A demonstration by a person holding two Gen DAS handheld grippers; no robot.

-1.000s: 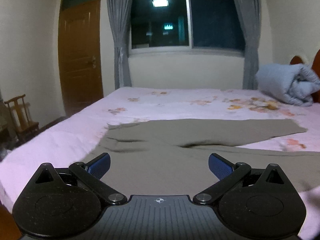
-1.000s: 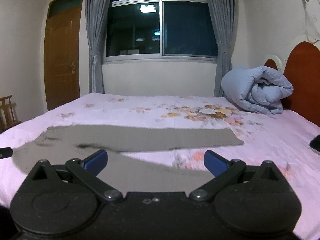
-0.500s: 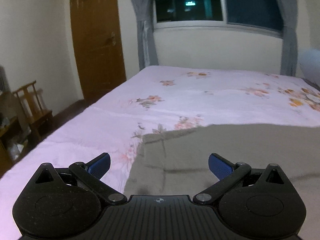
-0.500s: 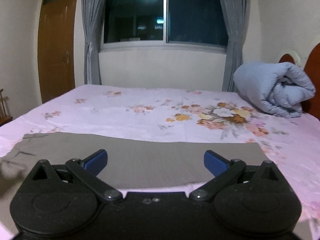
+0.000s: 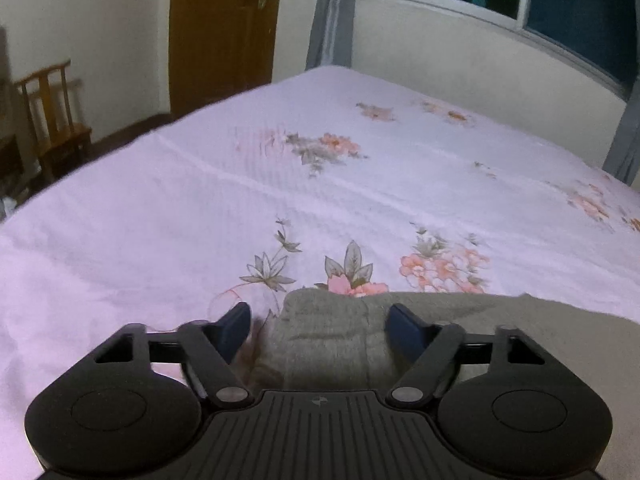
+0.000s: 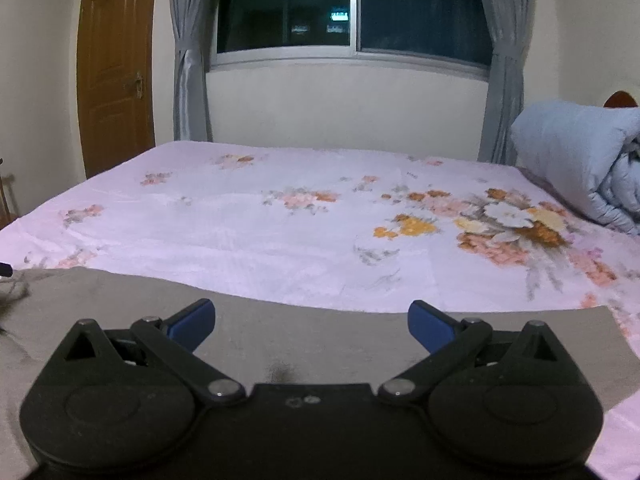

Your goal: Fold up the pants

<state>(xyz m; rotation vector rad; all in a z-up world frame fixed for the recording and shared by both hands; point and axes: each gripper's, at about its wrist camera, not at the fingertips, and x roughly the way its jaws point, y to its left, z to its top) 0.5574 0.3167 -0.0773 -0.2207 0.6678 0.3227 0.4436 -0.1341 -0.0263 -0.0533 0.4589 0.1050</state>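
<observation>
Grey-olive pants (image 6: 320,344) lie flat on the pink flowered bed sheet (image 6: 280,240). In the left wrist view only their far left corner (image 5: 332,332) shows, bunched a little. My left gripper (image 5: 320,324) sits low over that corner with its jaws closing. The cloth is between the blue pads (image 5: 404,322), and a strip of sheet still shows beside the left one. My right gripper (image 6: 311,324) stands wide open just above the far leg, near its far edge, with nothing gripped. The leg's hem end (image 6: 600,320) lies to its right.
A rolled blue duvet (image 6: 580,168) lies at the bed's right end by a wooden headboard (image 6: 620,98). A brown door (image 5: 224,28) and a wooden chair (image 5: 52,112) stand off the bed's left. A window (image 6: 352,4) with grey curtains is behind.
Both grippers have travelled forward and down across the pants. The left one swung left to the pants' corner and its jaws have narrowed. The right one stays wide open.
</observation>
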